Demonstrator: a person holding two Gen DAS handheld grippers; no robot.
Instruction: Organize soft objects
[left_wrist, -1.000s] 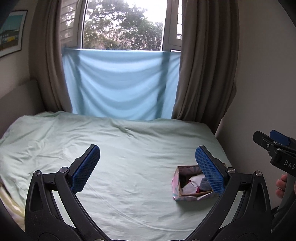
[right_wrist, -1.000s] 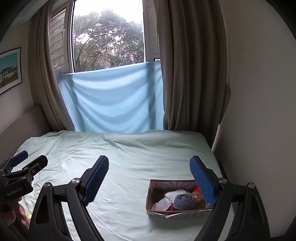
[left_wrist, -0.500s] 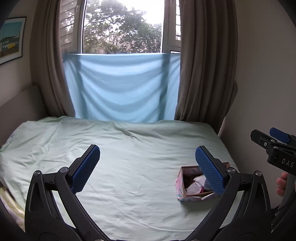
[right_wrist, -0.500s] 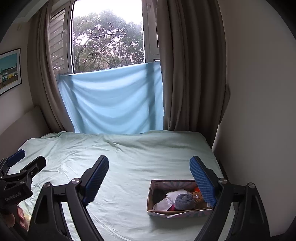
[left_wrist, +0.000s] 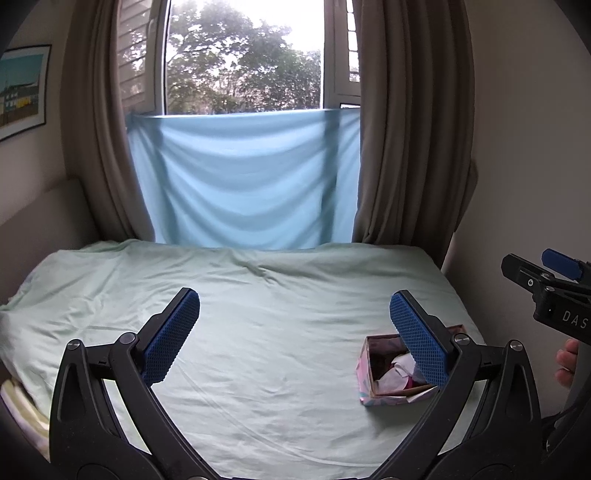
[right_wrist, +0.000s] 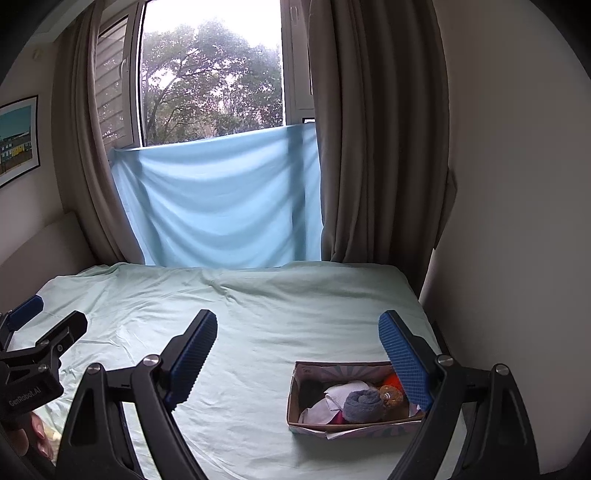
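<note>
Left wrist view: the left gripper (left_wrist: 294, 325) is held above the bed (left_wrist: 258, 332) with its two blue-padded fingers (left_wrist: 171, 334) spread wide and nothing between them. The bed is covered by a pale green sheet with light creases. A small patterned box (left_wrist: 365, 380) sits on the sheet at the right side of the bed, partly hidden behind the right-hand finger pad. White and pink soft items (left_wrist: 393, 373) lie inside it (their individual shapes cannot be told apart from this angle). The right gripper (left_wrist: 546, 284) enters at the right edge of this view, seen side-on, with the person's fingertips just below it.

Right wrist view: the right gripper (right_wrist: 297, 339) is likewise spread wide and empty, held above the sheet. The box (right_wrist: 295, 402) lies below and just inside the right finger, near the wall-side edge of the bed. It contains a rolled grey cloth (right_wrist: 364, 404), a white cloth (right_wrist: 341, 393), a brown item (right_wrist: 390, 395) and an orange item (right_wrist: 394, 380), all touching one another. The left gripper (right_wrist: 33, 332) shows at the left edge. Behind the bed a light blue cloth (right_wrist: 221, 210) hangs across the lower window, between brown curtains (right_wrist: 373, 147).
</note>
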